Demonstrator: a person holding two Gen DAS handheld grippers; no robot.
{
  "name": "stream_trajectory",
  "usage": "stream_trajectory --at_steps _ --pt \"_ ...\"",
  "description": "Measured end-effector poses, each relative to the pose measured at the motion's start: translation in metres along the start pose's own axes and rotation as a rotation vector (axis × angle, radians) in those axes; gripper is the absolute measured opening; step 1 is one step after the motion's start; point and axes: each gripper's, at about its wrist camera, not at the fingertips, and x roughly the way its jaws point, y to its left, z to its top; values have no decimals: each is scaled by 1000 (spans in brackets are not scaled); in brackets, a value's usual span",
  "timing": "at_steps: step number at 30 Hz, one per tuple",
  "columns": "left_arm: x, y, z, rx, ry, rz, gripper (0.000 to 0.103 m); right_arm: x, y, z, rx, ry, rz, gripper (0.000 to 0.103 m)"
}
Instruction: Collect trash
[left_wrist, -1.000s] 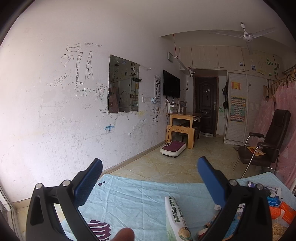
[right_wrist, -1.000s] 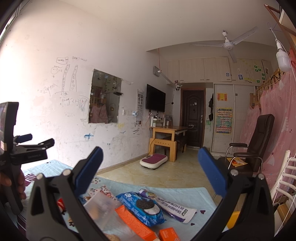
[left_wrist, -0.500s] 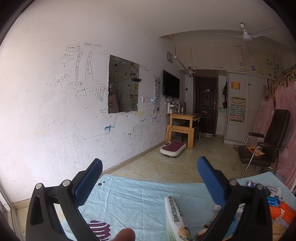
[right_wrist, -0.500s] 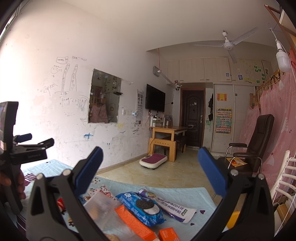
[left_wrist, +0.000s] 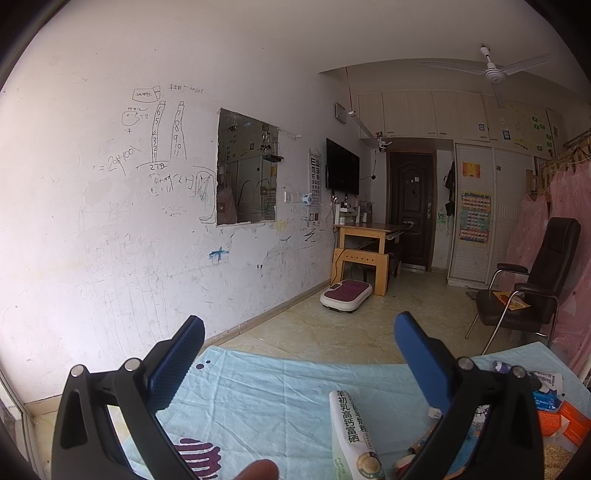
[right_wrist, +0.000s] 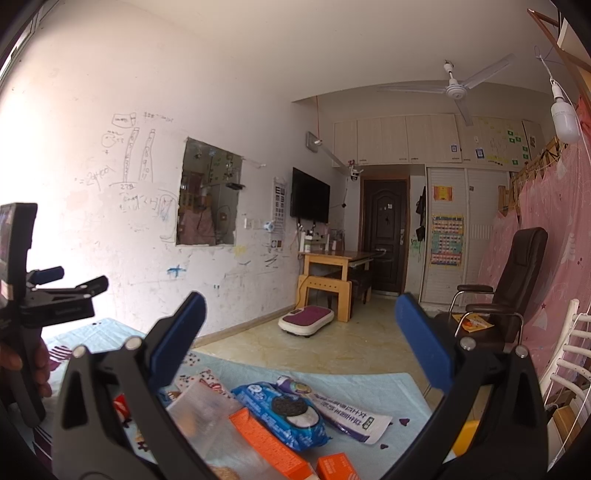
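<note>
Trash lies on a light blue cloth (left_wrist: 280, 398). In the left wrist view a white tube-shaped packet (left_wrist: 351, 432) lies below my open, empty left gripper (left_wrist: 299, 350), with orange wrappers (left_wrist: 565, 424) at the right. In the right wrist view a blue cookie packet (right_wrist: 284, 410), a white and purple wrapper (right_wrist: 351, 410), an orange box (right_wrist: 269, 443) and a clear plastic bag (right_wrist: 207, 417) lie below my open, empty right gripper (right_wrist: 299, 339). The left gripper also shows at the left edge of that view (right_wrist: 55, 295). Both grippers are held above the cloth.
A scribbled white wall (left_wrist: 110, 221) runs along the left. Beyond the cloth is tiled floor (left_wrist: 332, 332) with a purple and white scale (left_wrist: 345, 295), a wooden desk (left_wrist: 365, 243) and a dark chair (left_wrist: 532, 291). Pink curtain (right_wrist: 546, 258) hangs at the right.
</note>
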Motion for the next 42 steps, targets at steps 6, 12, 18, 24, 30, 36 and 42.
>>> stream_trajectory --at_steps 6,12,18,24,30,36,42 --pt "0 0 1 5 52 -16 98 1 -10 7 47 51 11 99" --pt "1 -11 13 78 352 -174 98 29 -30 34 58 392 156 99" --pt "26 -16 8 113 633 -243 98 71 -31 17 65 767 306 99" --pt "61 -16 -22 77 962 -294 98 100 -15 -11 -18 1037 359 99" --pt "80 -30 -49 119 1174 -294 98 98 -24 -38 -80 1260 340 99" --pt "92 -62 -63 227 1241 -297 95 83 -33 -53 -100 1356 321 99" --pt "117 -72 -58 166 1290 -297 69 86 -37 -54 -73 1387 303 79"
